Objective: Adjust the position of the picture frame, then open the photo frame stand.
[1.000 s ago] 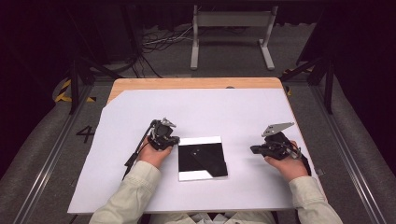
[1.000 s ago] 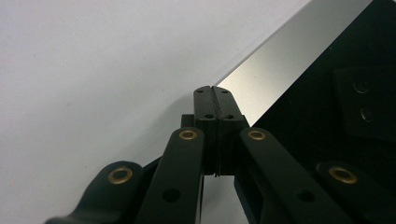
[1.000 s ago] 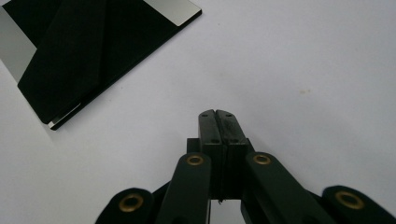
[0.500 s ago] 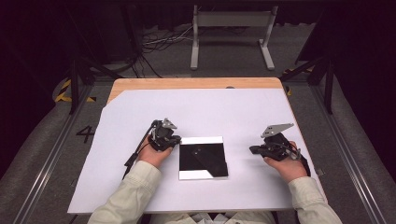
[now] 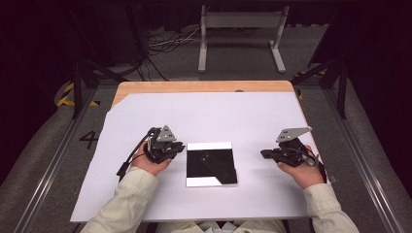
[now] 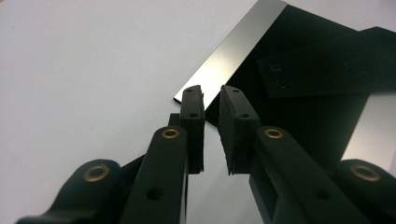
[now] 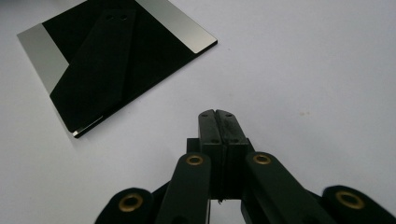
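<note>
The left hand-held gripper point(image 6: 211, 100) has just been opening its jaws; a narrow gap stands between them now, and nothing is inside it. Its tips hover at the near corner of the square mirror-like plate point(image 5: 211, 164), possibly a photo frame lying face down, which lies flat on the white sheet point(image 5: 233, 116) of the counter between both hands. This looks like preparing a pinch on the plate's edge. The right hand-held gripper point(image 7: 217, 116) is fully closed, empty, well apart from the plate.
</note>
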The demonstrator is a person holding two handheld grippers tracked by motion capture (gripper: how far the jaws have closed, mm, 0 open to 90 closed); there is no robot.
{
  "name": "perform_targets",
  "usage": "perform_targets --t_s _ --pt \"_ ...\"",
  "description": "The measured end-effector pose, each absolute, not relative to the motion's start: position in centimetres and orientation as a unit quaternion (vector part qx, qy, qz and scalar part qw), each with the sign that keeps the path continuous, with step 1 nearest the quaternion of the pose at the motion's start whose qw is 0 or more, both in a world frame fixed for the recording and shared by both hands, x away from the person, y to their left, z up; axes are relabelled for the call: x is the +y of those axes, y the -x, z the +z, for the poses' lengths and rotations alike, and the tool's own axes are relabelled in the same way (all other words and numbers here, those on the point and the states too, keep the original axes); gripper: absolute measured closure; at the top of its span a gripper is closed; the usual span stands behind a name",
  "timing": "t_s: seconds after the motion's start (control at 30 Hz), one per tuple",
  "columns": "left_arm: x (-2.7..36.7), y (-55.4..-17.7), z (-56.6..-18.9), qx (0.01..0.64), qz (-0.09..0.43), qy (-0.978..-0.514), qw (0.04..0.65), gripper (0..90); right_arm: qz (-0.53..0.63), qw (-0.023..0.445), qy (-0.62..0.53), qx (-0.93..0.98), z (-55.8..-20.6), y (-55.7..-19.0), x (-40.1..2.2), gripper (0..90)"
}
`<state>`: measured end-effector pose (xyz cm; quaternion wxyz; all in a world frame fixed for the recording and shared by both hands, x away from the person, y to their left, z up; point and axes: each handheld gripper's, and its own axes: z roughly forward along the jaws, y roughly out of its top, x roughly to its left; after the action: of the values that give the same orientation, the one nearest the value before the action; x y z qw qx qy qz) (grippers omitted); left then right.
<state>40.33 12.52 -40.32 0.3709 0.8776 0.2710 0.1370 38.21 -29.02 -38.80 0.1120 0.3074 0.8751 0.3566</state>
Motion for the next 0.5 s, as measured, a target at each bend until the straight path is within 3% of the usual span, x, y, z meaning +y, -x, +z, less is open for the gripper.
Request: perform_targets --t_s 0.5 --pt "13.6 -38.5 -40.4 0.257 0.121 -0.883 0.374 75.8 0.363 0.113 -0.287 0.879 -37.7 -37.7 -29.4 88.1"
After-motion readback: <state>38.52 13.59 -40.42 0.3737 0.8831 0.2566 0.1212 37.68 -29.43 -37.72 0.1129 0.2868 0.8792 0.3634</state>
